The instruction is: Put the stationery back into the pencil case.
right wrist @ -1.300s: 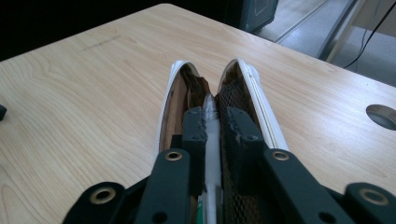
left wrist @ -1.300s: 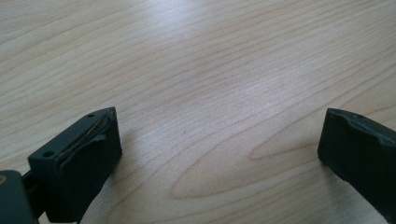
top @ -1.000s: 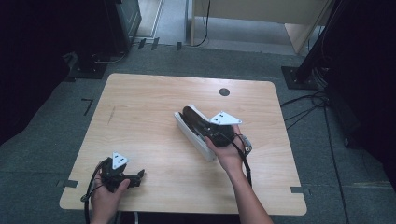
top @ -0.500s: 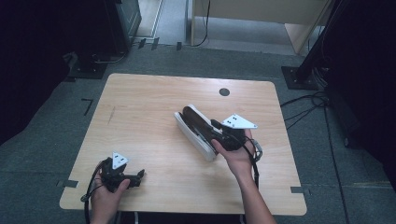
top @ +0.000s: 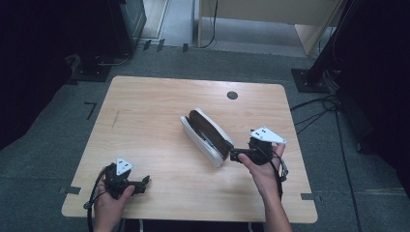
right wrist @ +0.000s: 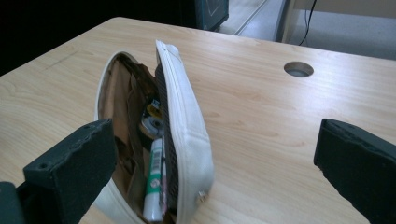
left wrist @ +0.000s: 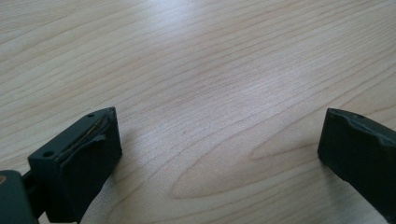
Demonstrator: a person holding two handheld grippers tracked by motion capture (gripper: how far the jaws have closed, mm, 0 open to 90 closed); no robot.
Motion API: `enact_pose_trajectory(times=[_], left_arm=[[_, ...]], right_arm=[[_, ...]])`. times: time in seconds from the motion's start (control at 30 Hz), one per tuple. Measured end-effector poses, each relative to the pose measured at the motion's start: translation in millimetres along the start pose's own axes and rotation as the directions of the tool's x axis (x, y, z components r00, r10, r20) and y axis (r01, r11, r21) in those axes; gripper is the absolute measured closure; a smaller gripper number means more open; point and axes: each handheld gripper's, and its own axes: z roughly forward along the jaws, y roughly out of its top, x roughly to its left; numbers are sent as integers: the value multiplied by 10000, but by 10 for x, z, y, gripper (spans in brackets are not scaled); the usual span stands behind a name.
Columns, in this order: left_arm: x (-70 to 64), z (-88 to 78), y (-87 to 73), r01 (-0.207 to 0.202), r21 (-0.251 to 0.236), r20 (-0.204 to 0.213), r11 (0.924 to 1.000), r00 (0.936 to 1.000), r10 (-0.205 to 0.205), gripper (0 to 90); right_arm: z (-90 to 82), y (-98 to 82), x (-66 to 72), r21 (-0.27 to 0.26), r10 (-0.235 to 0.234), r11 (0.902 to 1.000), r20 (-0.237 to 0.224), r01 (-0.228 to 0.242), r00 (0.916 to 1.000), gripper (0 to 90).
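A white pencil case (top: 205, 137) lies unzipped on the wooden table (top: 145, 111), slanting from the middle toward the near right. Its brown lining and a white pen with a green label (right wrist: 153, 184) show in the right gripper view. My right gripper (top: 236, 155) sits at the case's (right wrist: 184, 126) near end, pointing left. Its jaws have just been opening and now stand wide apart (right wrist: 214, 135), with the case's end between them and untouched by the pads. My left gripper (top: 141, 183) rests near the front left corner, open (left wrist: 217, 126) over bare wood.
A round cable hole (top: 232, 95) sits near the table's far edge, right of centre, also seen as a hole (right wrist: 299, 69) beyond the case. Dark equipment stands and cables (top: 314, 104) line the floor around the table.
The right gripper let go of the pencil case, opened wide and drew back to the right off its end. The case stayed put. The left gripper has not moved.
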Motion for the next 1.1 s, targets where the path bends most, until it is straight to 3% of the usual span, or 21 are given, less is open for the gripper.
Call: enact_pose_trajectory(times=[0.5,0.97,1.1], left_arm=[[1,-1,0,-25,21,2,10000,10000,25,0],[1,-1,0,-25,21,0,10000,10000,25,0],[1,-1,0,-25,23,1,10000,10000,25,0]], right_arm=[[-271,-458,-378,368,784,9959,957,-822,9923,0],[-410,-774,-591,844,1014,9898,1514,-1150,9833,0],[-453,-907,-683,1004,1148,9859,1789,-1342,9772,0]])
